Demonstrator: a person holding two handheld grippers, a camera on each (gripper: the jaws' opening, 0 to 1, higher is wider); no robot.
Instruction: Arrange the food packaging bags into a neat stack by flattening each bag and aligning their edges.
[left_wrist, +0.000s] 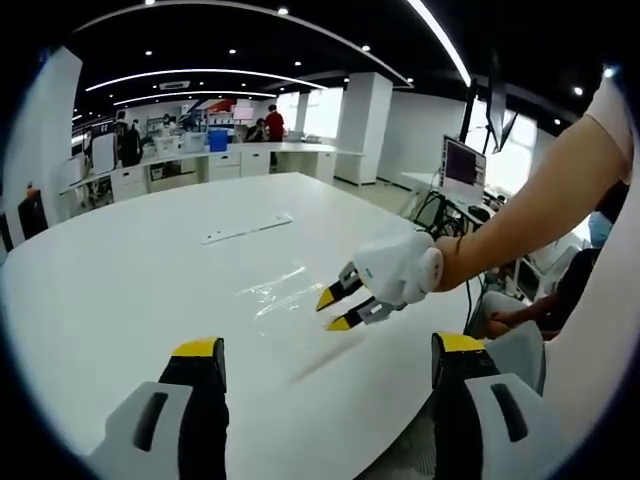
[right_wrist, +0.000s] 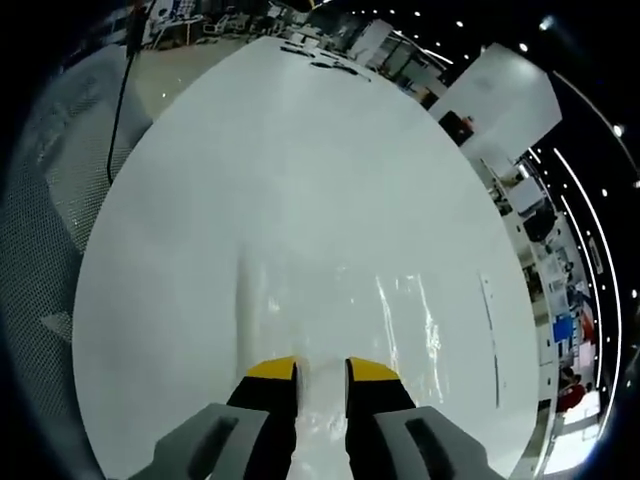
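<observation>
With right gripper (right_wrist: 322, 375) jaws narrowly parted low over a clear bag (right_wrist: 340, 310) flat on the white counter (right_wrist: 300, 150), left gripper (left_wrist: 328, 352) jaws hang wide open, a second bag (left_wrist: 248, 229) farther ahead.

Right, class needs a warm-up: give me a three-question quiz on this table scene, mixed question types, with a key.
1. True or false: the right gripper hovers near a clear bag on the white table.
2. Multiple choice: the left gripper's jaws stand A) wide apart, B) clamped on a box, C) folded away.
3. Fill in: beyond the clear bag lies a long, flat ____ strip.

Key: 1 true; 2 A; 3 white.
</observation>
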